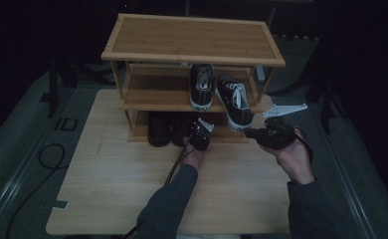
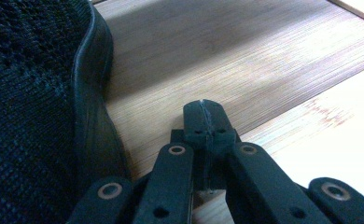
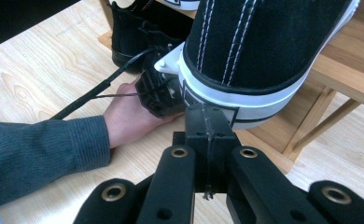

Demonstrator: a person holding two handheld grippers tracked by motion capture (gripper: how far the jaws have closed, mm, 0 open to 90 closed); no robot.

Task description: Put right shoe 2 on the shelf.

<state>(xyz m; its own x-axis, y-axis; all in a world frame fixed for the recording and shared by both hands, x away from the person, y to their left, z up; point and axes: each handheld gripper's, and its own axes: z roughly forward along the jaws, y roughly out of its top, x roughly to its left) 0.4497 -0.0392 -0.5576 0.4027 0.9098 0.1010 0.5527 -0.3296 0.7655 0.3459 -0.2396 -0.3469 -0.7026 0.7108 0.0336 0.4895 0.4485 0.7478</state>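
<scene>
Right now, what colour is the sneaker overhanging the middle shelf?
Black sneaker with a white sole and stitching, clearest in the right gripper view.

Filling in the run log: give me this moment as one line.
left gripper: shut, empty, beside black mesh shoe | right gripper: shut, empty, at overhanging sneaker heel | rack: pair on middle shelf

The shoe rack [image 1: 192,37] is pale, matt wood with fine straight grain. Just beyond the right fingers [image 3: 196,128], the sneaker [image 3: 264,42] is black canvas with white stitching and a smooth rubber sole. Beside the matt plastic left fingers [image 2: 194,122], the dark shoe [image 2: 31,93] is coarse knitted mesh.
</scene>
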